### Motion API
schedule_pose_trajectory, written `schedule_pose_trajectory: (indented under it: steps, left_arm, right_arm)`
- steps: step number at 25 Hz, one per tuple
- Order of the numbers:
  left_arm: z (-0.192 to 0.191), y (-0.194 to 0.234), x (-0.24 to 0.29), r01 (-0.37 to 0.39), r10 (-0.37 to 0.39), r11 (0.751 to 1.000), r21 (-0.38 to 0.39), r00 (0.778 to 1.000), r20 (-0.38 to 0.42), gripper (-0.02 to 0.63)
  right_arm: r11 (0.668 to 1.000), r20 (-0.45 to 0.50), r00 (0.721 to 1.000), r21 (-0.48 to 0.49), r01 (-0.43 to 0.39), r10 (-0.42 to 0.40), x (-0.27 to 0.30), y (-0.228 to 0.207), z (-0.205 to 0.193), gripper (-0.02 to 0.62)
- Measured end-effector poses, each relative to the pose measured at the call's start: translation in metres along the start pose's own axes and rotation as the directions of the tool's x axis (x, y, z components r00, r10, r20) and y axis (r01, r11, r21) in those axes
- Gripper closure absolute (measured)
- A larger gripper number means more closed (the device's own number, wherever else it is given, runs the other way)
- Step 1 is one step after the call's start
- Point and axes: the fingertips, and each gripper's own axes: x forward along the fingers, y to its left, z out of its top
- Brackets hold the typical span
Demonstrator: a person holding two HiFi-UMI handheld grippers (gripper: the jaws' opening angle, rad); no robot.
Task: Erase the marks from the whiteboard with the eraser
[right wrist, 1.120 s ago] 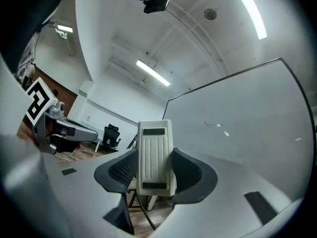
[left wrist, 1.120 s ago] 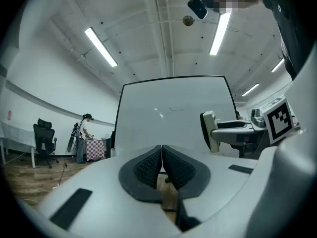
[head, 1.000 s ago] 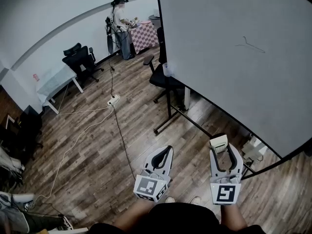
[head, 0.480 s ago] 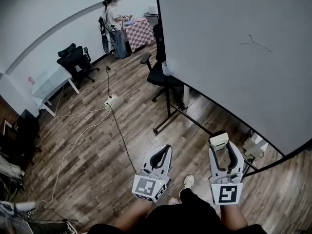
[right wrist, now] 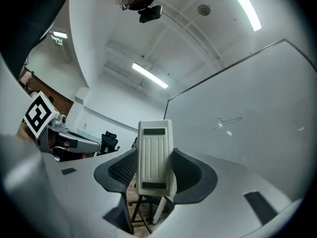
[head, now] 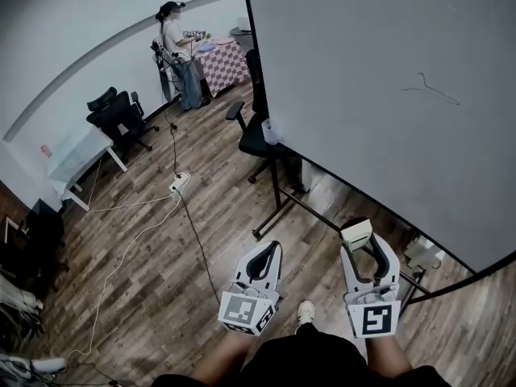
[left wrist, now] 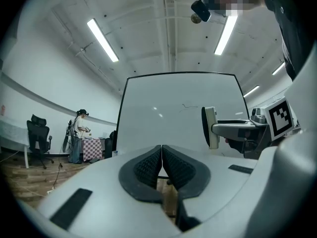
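Observation:
A large whiteboard (head: 379, 79) on a black wheeled stand fills the upper right of the head view. A thin dark line mark (head: 431, 89) is drawn on its right part, also seen as the mark (right wrist: 229, 120) and the mark (left wrist: 189, 105). My right gripper (head: 360, 243) is shut on a cream-white eraser (head: 356, 233), held upright between the pads; the eraser (right wrist: 154, 155) stands well short of the board. My left gripper (head: 264, 262) is shut with nothing in it, pads (left wrist: 148, 165) touching.
A black office chair (head: 260, 131) stands by the board's left edge. A power strip (head: 179, 183) and its cables lie on the wood floor. A person (head: 176, 53) stands at a checkered table (head: 219, 59) far back. Another chair (head: 117, 115) and a white desk (head: 76, 153) are at left.
The view has shifted toward the whiteboard; the board and its mark sit slightly lower and further right in frame. Both grippers keep their pose, the eraser still held.

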Motion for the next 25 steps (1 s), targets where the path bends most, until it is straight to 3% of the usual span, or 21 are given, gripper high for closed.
schedule_pose_trajectory:
  steps: [14, 20, 25]
  left_arm:
    - [0.007, 0.035, 0.141, 0.030, -0.030, 1.000, 0.010, 0.999, 0.022, 0.584]
    - [0.003, 0.035, 0.186, 0.099, -0.099, 0.995, 0.011, 0.995, 0.020, 0.584]
    - [0.010, 0.046, 0.239, 0.161, -0.162, 0.986, 0.031, 0.985, 0.053, 0.584]
  right_arm:
    - [0.999, 0.032, 0.999, 0.009, 0.041, -0.041, 0.105, -0.085, -0.028, 0.351]
    - [0.995, 0.055, 0.995, -0.030, 0.090, -0.088, 0.130, -0.111, -0.025, 0.351]
    - [0.989, 0.021, 0.991, -0.051, 0.136, -0.135, 0.160, -0.132, -0.036, 0.351]
